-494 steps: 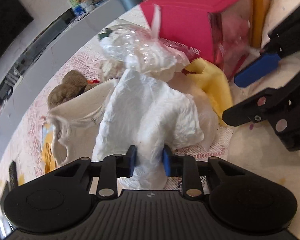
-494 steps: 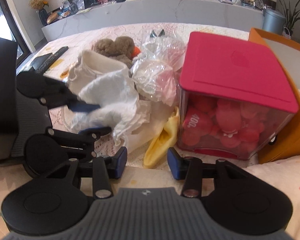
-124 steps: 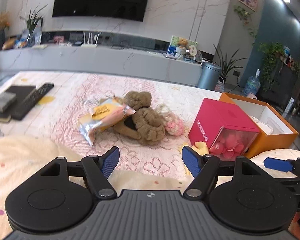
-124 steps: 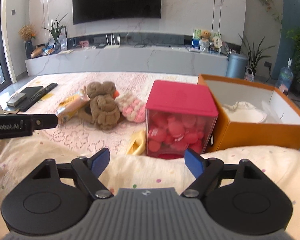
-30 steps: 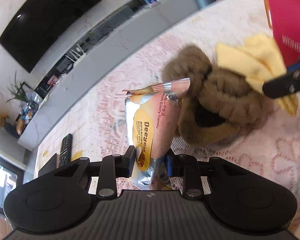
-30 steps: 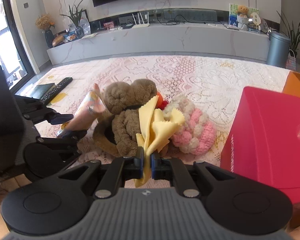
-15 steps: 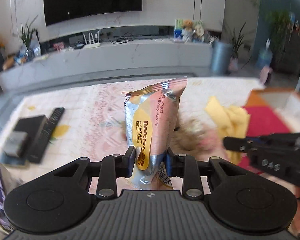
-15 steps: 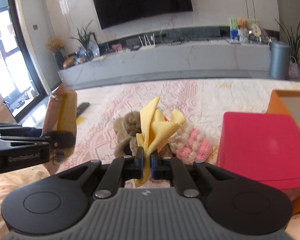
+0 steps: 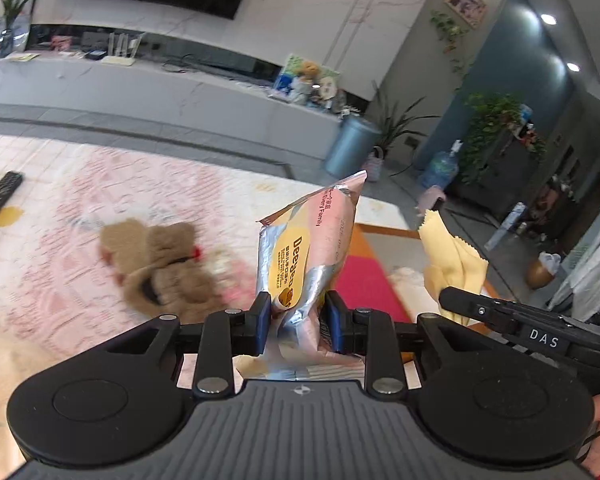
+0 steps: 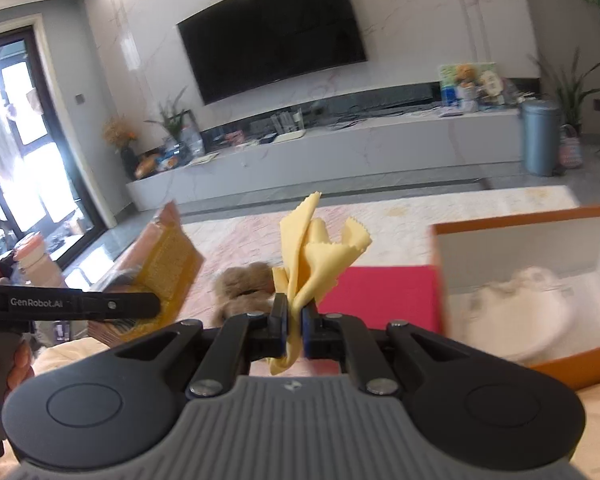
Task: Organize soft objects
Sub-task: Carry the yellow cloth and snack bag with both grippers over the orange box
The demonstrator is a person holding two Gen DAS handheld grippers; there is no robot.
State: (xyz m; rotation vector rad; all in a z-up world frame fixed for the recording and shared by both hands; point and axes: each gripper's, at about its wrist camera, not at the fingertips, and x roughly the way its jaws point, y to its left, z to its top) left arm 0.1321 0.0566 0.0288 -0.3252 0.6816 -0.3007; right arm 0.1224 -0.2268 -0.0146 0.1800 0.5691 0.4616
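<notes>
The snack packet (image 9: 306, 256) stands upright in the air, clamped at its lower end by the left gripper (image 9: 296, 322), above the lace-covered table (image 9: 60, 208). The yellow cloth (image 10: 312, 252) is pinched tight in the right gripper (image 10: 295, 330), its folds rising above the jaws. Below lie the brown plush toy (image 9: 160, 268), the red box lid (image 10: 384, 296) and the open orange box (image 10: 560, 362) holding a white item.

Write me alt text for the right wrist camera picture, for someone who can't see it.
The right gripper holds a crumpled yellow cloth pinched in its jaws, lifted above a lace-covered surface. To its left the left gripper holds a snack packet; to the right an open orange box holds something white, beside a red box, with a brown plush toy behind.
</notes>
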